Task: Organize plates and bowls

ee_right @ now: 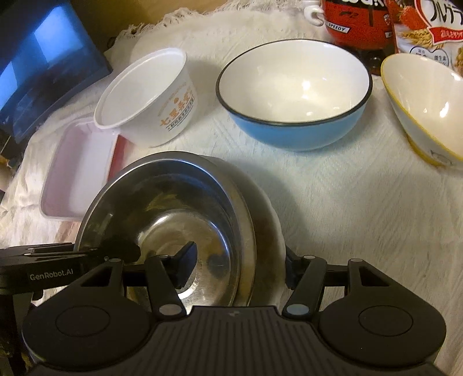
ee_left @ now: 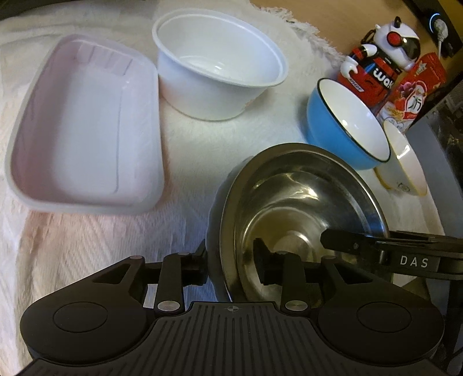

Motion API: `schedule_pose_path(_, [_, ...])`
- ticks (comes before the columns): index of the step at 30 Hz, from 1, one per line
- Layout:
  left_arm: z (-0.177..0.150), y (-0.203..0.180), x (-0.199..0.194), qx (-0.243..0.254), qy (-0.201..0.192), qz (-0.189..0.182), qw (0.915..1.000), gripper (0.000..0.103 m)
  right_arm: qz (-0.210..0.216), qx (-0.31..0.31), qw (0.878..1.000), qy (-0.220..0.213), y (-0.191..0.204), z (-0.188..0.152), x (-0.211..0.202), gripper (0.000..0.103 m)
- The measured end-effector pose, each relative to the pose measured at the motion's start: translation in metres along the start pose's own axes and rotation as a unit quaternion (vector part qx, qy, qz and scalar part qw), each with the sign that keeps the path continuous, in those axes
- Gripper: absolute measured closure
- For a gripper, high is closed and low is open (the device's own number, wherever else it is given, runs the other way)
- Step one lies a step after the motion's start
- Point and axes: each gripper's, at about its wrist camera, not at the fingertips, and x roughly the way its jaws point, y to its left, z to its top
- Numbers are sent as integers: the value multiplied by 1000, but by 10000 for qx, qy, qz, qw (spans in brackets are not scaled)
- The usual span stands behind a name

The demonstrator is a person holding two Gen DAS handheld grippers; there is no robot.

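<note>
1. Cloth (ee_left: 86,260), white, woven, fringed at the far edge; covers most of the tabletop (ee_left: 332,17).
2. Tray (ee_left: 86,130), pale, rectangular, empty; far left, just beside the tub.
3. Plate (ee_right: 272,225), white; near centre, flat on the cloth, mostly covered by item 4.
4. Steel bowl (ee_left: 303,196), upright, empty; sits on the plate.
5. Left tool (ee_left: 231,266), half wide; I have it straddling the left rim of bowl and plate, one finger inside the bowl and one outside the plate. I see a gap at the inner pad, so no grip.
6. Right tool (ee_right: 237,269), half wide; straddles the right rim the same way, inner finger standing clear of the bowl wall.
7. Tub (ee_left: 214,66), white plastic with orange print, empty; far, left of centre.
8. Blue bowl (ee_left: 332,115), white inside, dark rim, upright; far right of the steel bowl.
9. Yellow-rimmed bowl (ee_left: 405,162), white, tilted; just right of the blue bowl.
10. Snack bag (ee_left: 419,86), red and white; far right, behind the bowls.
11. Robot figure (ee_left: 376,57), red, white and black; far right, beside the bag.
</note>
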Motion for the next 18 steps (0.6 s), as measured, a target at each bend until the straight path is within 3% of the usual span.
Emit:
schedule_pose_path(10, [11,17,2,-214,-139,7,9997,71,-109,58,9999,-83,12,7,5,42])
schedule_pose_path(18, [7,13,-21,13,-364,7,9993,71,-252,170,9990,-324,13,-5,-7,42])
